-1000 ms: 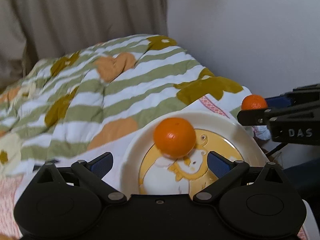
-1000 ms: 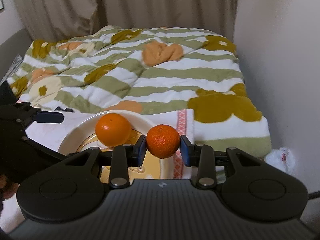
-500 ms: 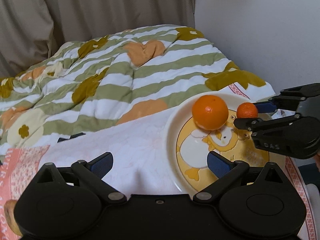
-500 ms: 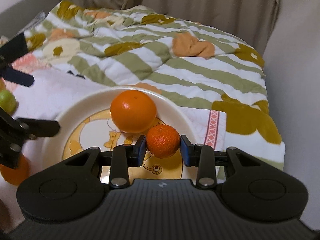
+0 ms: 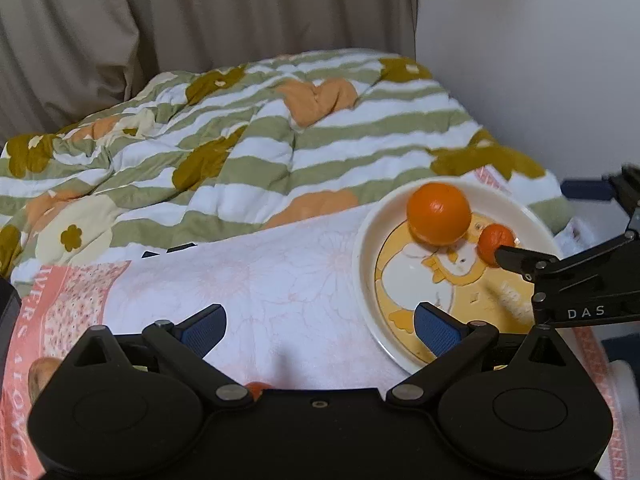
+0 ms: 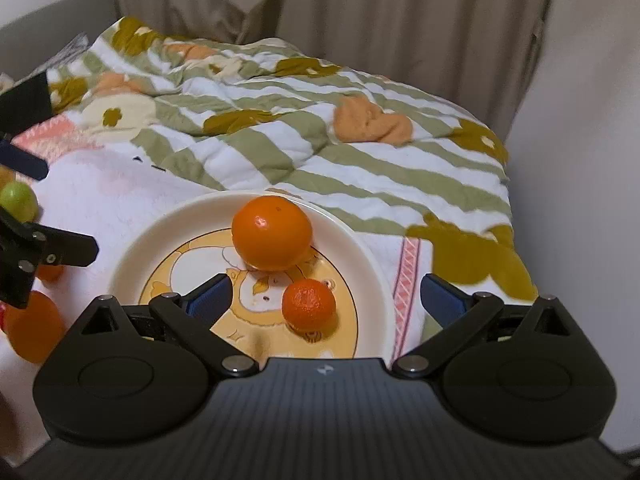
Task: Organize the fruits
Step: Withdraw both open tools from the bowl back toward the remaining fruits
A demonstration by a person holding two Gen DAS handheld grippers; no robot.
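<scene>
A cream plate (image 6: 132,256) with a cartoon duck lies on a pink towel on the bed. On it sit a large orange (image 6: 272,232) and, just in front of that, a small mandarin (image 6: 308,304). My right gripper (image 6: 325,296) hangs over the plate's near side with its jaws opening. The mandarin rests on the plate between the wide fingers, and neither pad touches it. In the left wrist view the plate (image 5: 364,264), orange (image 5: 438,214) and mandarin (image 5: 494,242) are at the right, with the right gripper (image 5: 544,224) reaching in. My left gripper (image 5: 320,328) is open and holds nothing over the towel.
Left of the plate lie a green fruit (image 6: 18,200) and two orange fruits (image 6: 34,332) (image 6: 50,272), partly behind the left gripper (image 6: 44,204). A striped floral quilt (image 5: 280,132) covers the bed behind. A wall runs along the right, curtains at the back.
The right gripper came over the plate, opened wide and let go of the small mandarin, which now rests on the plate. The left gripper drew away leftward, open throughout.
</scene>
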